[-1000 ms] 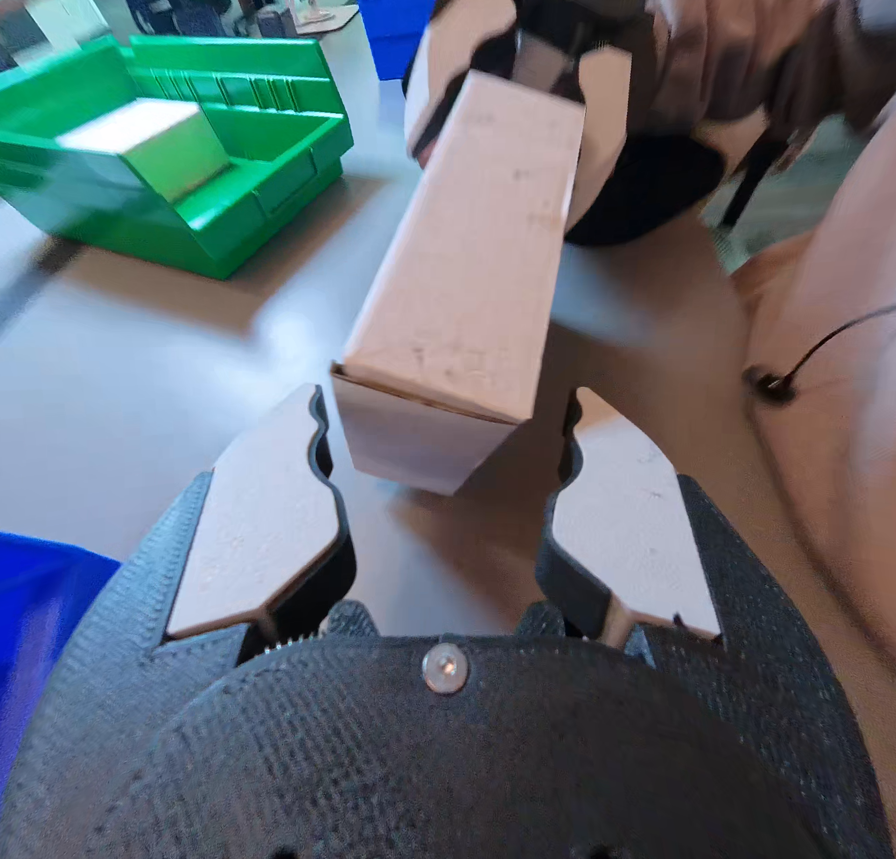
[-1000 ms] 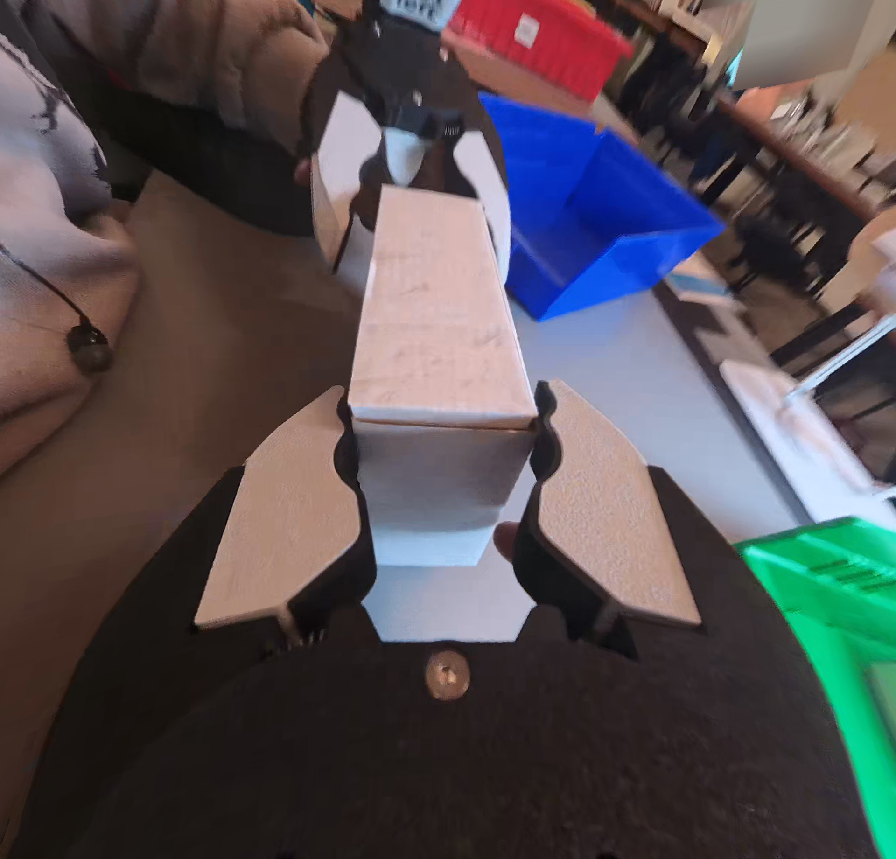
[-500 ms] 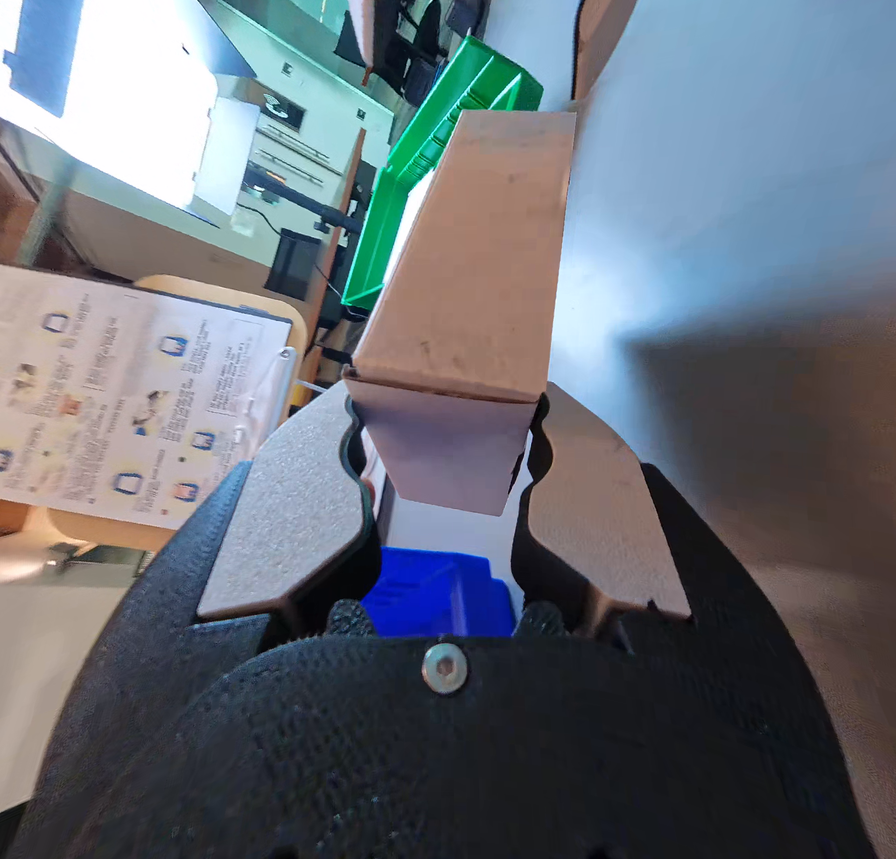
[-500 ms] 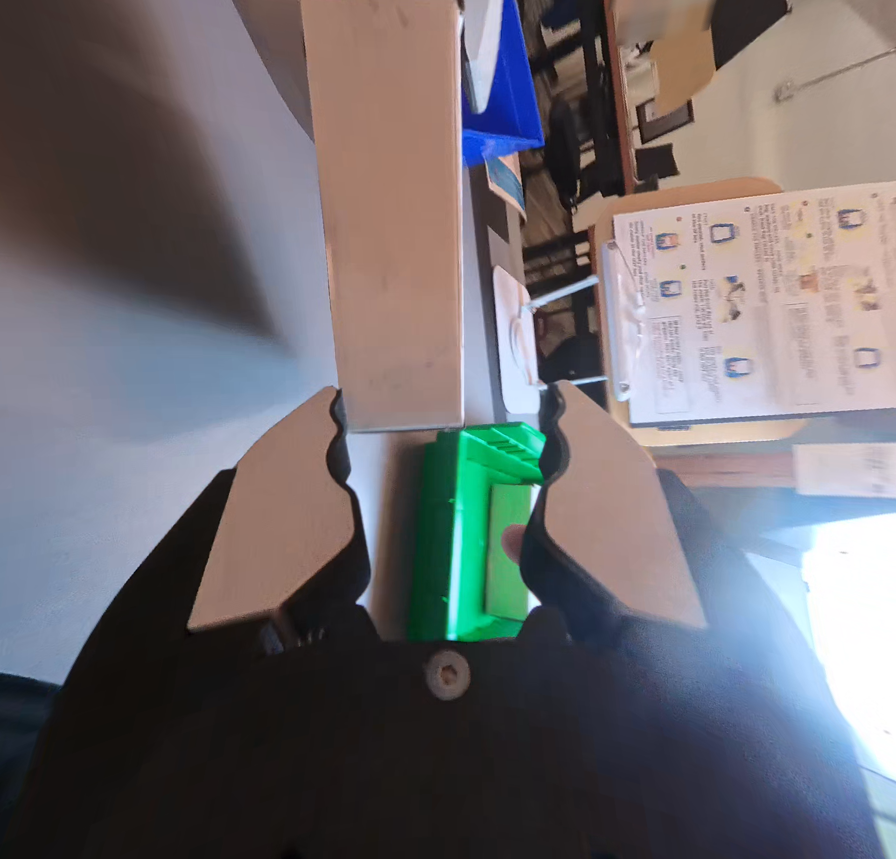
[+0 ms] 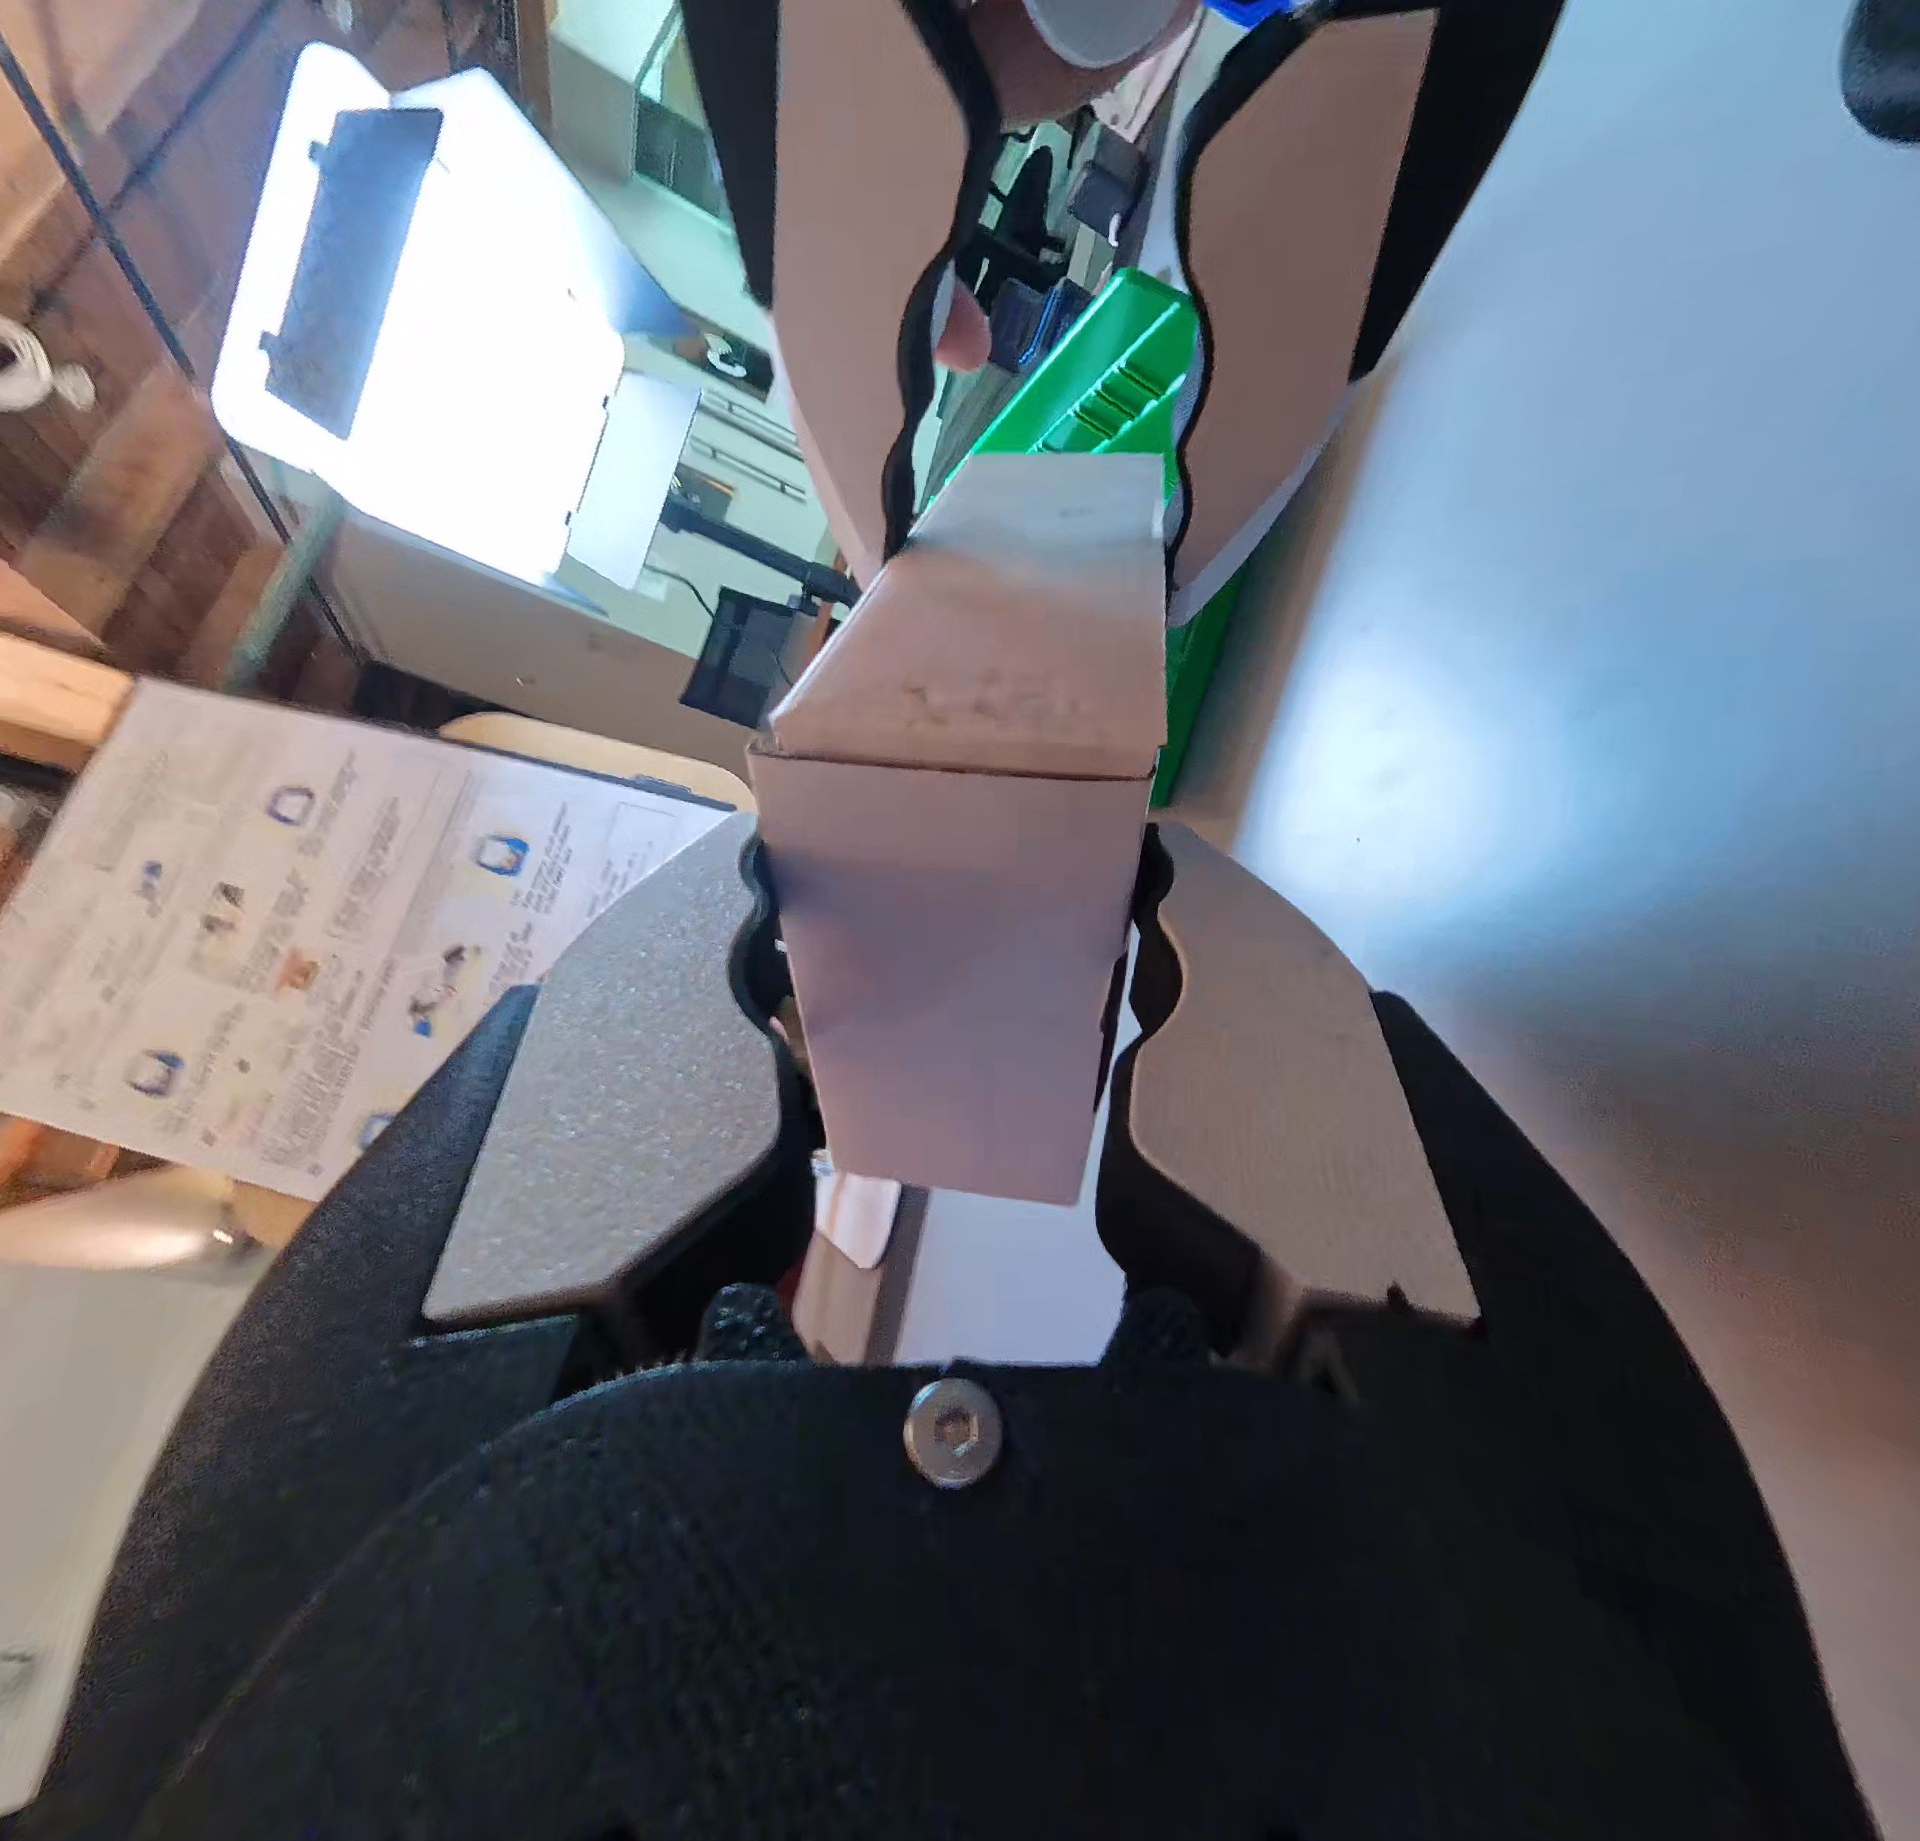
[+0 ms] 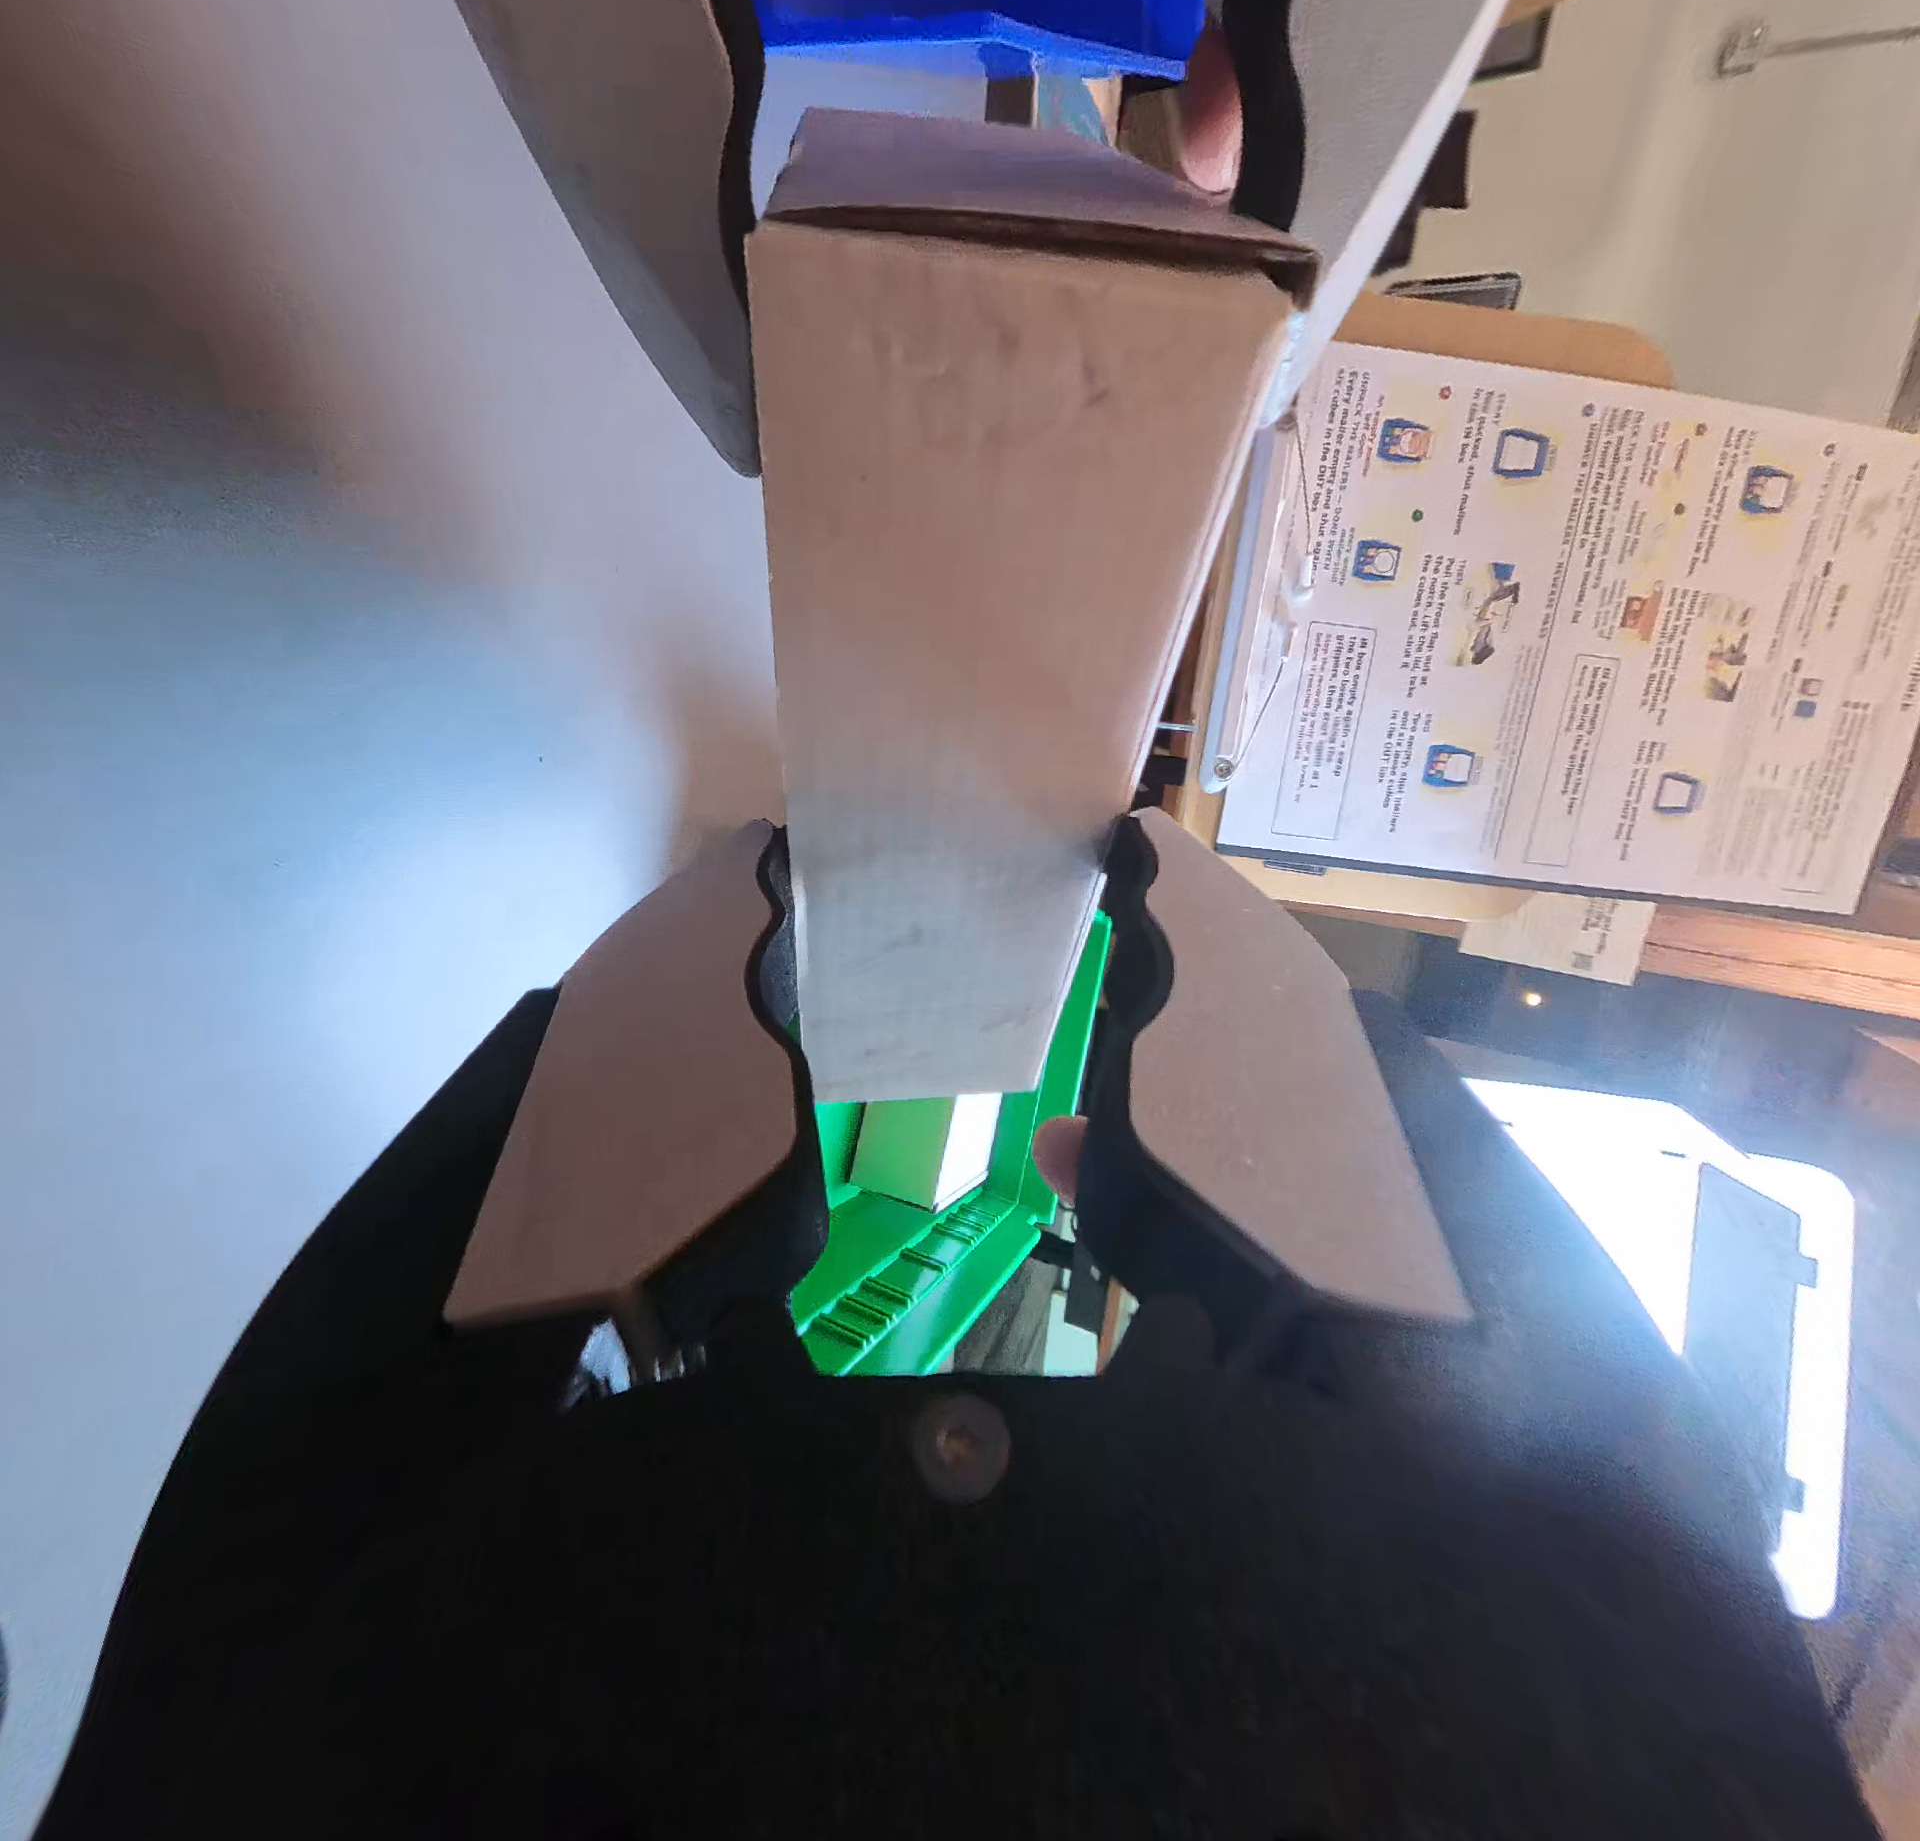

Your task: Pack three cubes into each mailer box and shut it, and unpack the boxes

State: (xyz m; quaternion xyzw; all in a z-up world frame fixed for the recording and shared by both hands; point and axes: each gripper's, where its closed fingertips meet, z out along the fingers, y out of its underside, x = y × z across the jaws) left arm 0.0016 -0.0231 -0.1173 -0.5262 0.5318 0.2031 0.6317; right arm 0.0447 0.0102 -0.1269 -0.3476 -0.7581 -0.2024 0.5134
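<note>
While the left hand-held gripper (image 5: pixel 951 970) and right hand-held gripper (image 6: pixel 945 944) each clamp an end of the closed cardboard mailer box (image 6: pixel 977 544), both should likely turn together, evenly.

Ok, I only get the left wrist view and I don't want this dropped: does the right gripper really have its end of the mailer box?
Observer: Yes. In the right wrist view, the right gripper has the end of the mailer box between its fingertips, and both touch the box's sides.
Operator: Is there anything in the green bin?
Observer: One pale box lies inside the green bin.
</note>
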